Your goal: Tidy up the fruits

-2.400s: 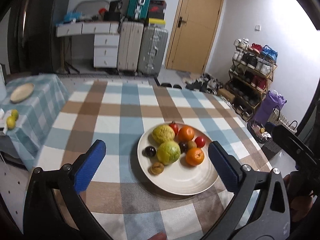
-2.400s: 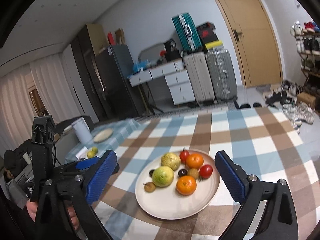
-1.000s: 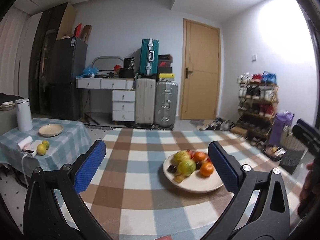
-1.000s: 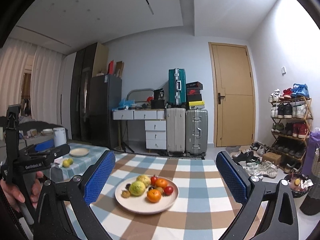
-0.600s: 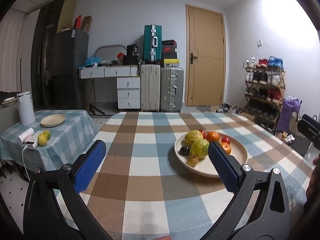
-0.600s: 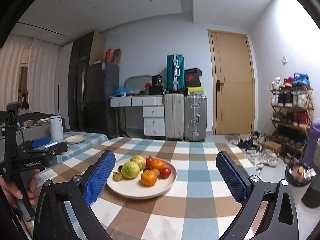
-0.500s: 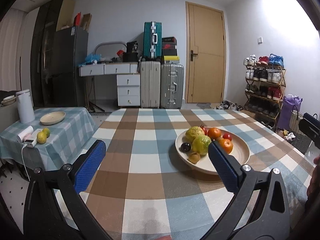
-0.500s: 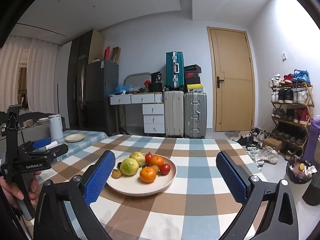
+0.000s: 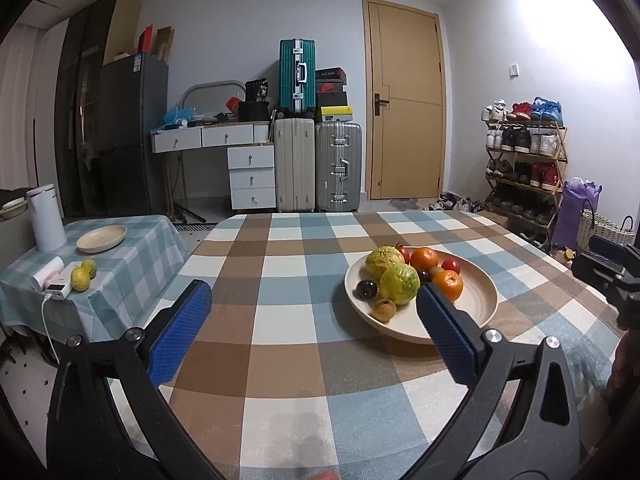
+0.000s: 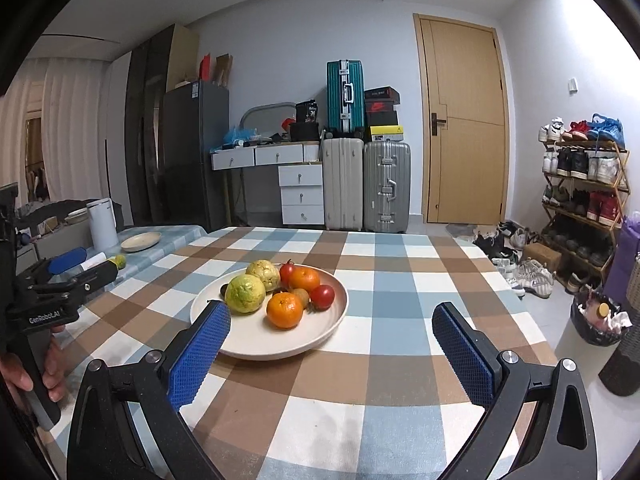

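Fruit sits heaped on the far half of a cream plate (image 10: 256, 344) on the checked tablecloth (image 10: 400, 304): two yellow-green guavas (image 10: 245, 293), two oranges (image 10: 284, 309), two red tomatoes (image 10: 322, 295), a kiwi-like brown fruit (image 10: 301, 295), and, plain in the left wrist view, a dark plum (image 9: 366, 289) and a wrinkled brown fruit (image 9: 384, 309) at the pile's near-left edge. Two more yellow-green fruits (image 9: 80, 278) lie apart on the side table (image 9: 132, 276), near an empty small plate (image 9: 101, 237) and a white kettle (image 9: 46, 218). The left gripper (image 9: 308, 336) hovers over bare cloth beside the plate with its blue pads spread wide and nothing between them; the right gripper (image 10: 332, 356) hangs low before the plate's near rim, likewise wide apart and empty. Which step is in hand I cannot settle: the pile would suit fruit already gathered onto one plate, with only the side-table pair outstanding, or a mixed heap waiting to be sorted out by kind. Any pick from the pile, I judge, calls for care, since the round fruits touch one another and lifting one could set its neighbours rolling across the shallow plate; the guavas look wide for the pads, and the tomatoes would want a gentle squeeze.
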Available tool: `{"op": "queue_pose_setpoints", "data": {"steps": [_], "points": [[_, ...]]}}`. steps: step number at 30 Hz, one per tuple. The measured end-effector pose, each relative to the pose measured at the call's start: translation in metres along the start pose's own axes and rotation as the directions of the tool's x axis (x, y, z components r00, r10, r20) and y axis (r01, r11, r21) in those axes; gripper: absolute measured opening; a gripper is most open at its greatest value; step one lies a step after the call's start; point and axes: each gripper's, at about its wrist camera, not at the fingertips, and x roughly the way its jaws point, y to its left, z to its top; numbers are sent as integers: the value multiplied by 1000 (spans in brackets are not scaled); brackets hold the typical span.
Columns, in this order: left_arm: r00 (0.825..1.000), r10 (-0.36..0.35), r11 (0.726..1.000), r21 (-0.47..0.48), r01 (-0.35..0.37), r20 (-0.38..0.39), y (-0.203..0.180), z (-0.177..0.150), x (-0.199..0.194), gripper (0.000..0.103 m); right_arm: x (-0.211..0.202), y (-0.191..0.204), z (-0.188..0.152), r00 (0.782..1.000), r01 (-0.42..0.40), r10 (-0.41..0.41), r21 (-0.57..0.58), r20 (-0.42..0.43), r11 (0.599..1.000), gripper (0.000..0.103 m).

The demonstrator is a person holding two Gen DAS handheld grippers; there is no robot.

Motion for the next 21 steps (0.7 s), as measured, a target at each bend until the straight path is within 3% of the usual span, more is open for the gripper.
{"op": "queue_pose_setpoints", "data": {"steps": [21], "points": [[1000, -1, 1000, -2, 1, 0, 1, 0, 2, 102, 4, -1, -5, 1000, -30, 30, 10, 0, 999, 103]]}}
